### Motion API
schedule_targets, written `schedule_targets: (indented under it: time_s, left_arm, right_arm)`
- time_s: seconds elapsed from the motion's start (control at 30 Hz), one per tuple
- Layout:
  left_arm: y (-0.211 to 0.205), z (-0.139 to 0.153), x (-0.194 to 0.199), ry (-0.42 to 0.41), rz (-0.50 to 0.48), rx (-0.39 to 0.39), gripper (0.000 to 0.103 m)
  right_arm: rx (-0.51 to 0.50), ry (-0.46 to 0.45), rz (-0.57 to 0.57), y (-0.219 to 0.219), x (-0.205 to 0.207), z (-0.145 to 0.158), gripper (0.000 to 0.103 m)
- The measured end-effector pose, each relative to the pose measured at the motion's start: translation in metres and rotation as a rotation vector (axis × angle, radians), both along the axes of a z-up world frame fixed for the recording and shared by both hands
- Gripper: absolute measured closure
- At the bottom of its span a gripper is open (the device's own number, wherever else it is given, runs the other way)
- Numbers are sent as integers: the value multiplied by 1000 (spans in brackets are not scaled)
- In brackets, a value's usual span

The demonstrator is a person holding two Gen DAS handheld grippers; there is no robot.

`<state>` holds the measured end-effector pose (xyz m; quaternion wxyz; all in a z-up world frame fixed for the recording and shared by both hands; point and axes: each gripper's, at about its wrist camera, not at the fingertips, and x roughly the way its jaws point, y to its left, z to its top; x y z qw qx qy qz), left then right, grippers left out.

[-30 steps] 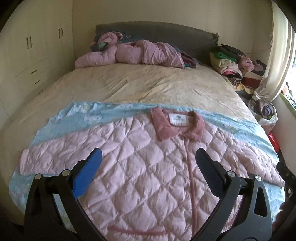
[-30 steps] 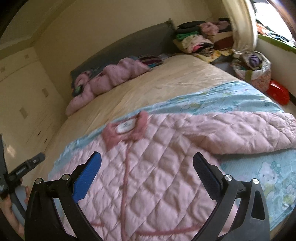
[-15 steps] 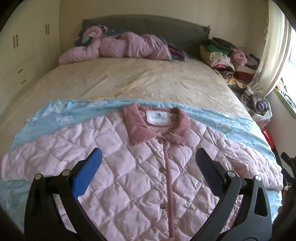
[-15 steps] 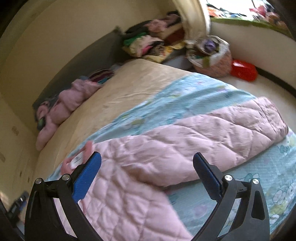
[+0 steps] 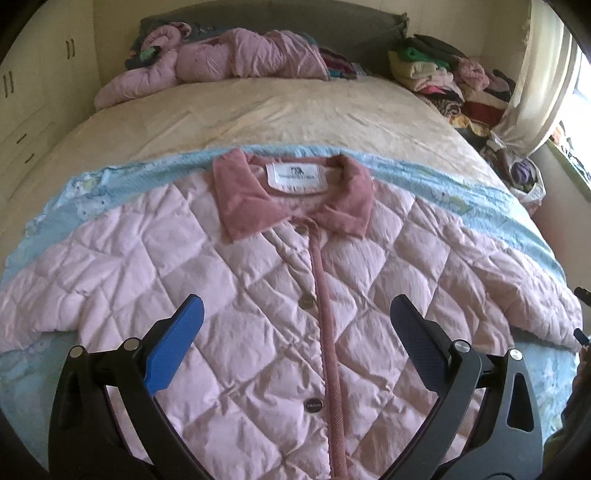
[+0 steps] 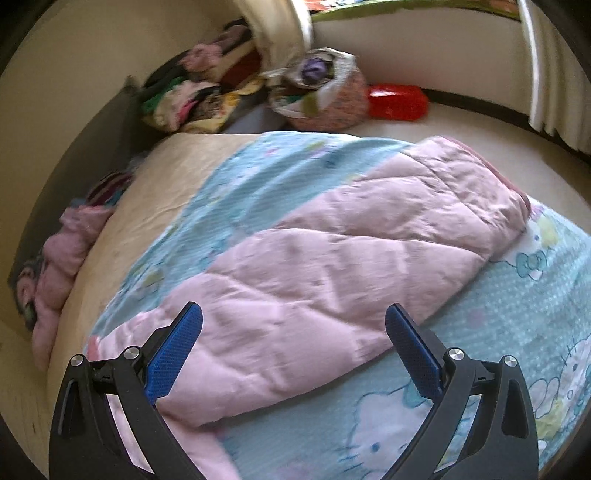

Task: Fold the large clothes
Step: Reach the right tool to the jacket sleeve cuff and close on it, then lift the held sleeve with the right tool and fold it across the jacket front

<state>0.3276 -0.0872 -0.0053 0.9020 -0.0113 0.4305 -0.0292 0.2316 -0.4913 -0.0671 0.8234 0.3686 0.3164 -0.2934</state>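
A light-blue cartoon-print blanket (image 5: 480,195) lies across a beige-sheeted bed (image 5: 295,110) with a grey padded headboard (image 5: 351,29), near cream wardrobe doors (image 5: 44,62), a pale curtain (image 5: 535,85), and a red plastic box (image 6: 399,102) on the floor.

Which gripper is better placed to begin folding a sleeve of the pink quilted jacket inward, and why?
Probably the right gripper: it is open directly over the jacket's sleeve, near its cuff. The left gripper, also open, faces the buttoned chest of the jacket.
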Motion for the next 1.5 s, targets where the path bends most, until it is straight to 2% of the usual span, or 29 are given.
schedule_targets:
  time_s: [0.17,0.33,0.5,0.63,0.7,0.73,0.77,0.83,0.87,0.97,1.03,1.2,1.33,1.43,1.5]
  left_arm:
    - [-6,-16,3,26,-27,9,8]
    - [-6,-30,6,58,-45,15,8]
    - [0,-35,7,74,-35,11,8]
    - [9,-31,6,71,-28,15,8]
    - [14,-28,6,62,-19,15,8]
    - [17,-26,6,57,-12,12,8]
    - [20,-25,6,54,-4,7,8]
    - [26,-22,7,58,13,-10,8]
    - [28,-21,7,60,19,-17,8]
    - [33,-15,6,55,21,-12,8]
    - [34,-11,6,50,28,-4,8]
    - [39,8,6,52,29,-19,8]
    - [43,25,7,76,-18,-58,8]
    - [47,40,4,65,-27,-56,8]
    - [55,50,1,61,-24,-88,8]
  right_arm:
    - [44,32,-130,-27,-13,-26,4]
    - [95,42,-197,-51,-16,-45,4]
    - [207,-18,-268,-80,-23,-63,4]
    - [240,-102,-291,-100,-30,-66,6]
    - [261,-130,-301,-106,-32,-66,14]
    - [266,-141,-302,-109,-33,-66,24]
    - [258,-140,-296,-112,-32,-65,40]
    - [248,-139,-278,-116,-32,-63,61]
    - [252,-153,-262,-117,-32,-62,68]
    - [205,-212,-195,-114,-31,-41,81]
    - [151,-275,-129,-104,-26,-15,84]
    - [99,-359,8,-72,-13,38,86]
    - [42,-431,146,-36,2,83,88]
    - [22,-466,249,-7,15,110,88]
    - [13,-486,303,14,20,122,88]
